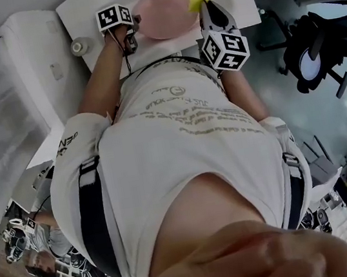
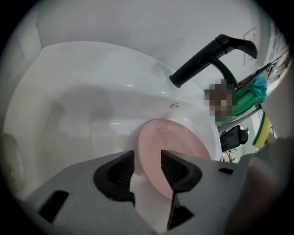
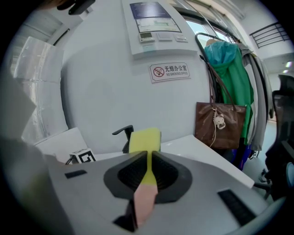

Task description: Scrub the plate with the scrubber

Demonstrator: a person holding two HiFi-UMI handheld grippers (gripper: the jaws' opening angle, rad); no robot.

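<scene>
Plate [image 1: 163, 13], pink and round, is lying in the sink [image 1: 88, 11] at the top centre of the head view, below the black faucet [image 2: 206, 57] that is reaching in from the upper right of the left gripper view. The white sink is filling the top of the head view, with the person's torso taking up everything beneath it. The left gripper [image 2: 148, 158] is sitting at the plate's left edge in the head view; its jaws are standing wide apart with the plate's near rim running between them, and the pads are not pressing on it. The right gripper [image 3: 149, 158] is hanging at the plate's right edge, its jaws pinching tight on the yellow scrubber [image 3: 145, 140], which is sticking up past the tips.
</scene>
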